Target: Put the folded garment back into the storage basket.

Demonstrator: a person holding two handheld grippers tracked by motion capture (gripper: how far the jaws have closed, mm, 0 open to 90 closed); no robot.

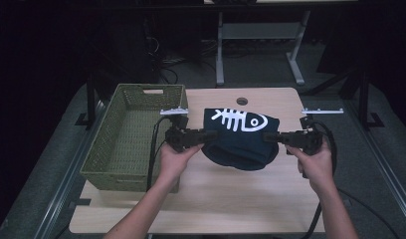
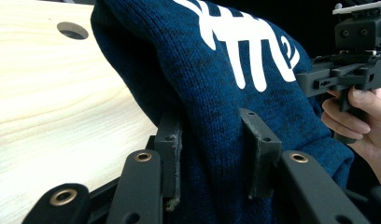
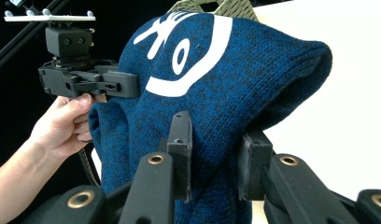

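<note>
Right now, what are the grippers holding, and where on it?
Both hold the navy knit sweater: left gripper pinches its left edge, right gripper its right edge.

The basket (image 1: 134,137) sits along the table's (image 1: 241,204) left edge; the sweater (image 1: 241,137) hangs right of it, between both grippers.

The sweater (image 2: 216,107) covers both grippers' pad faces, and the basket (image 3: 212,5) is mostly hidden behind it.

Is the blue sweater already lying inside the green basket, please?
No, the blue sweater hangs over the table, beside the green basket.
</note>
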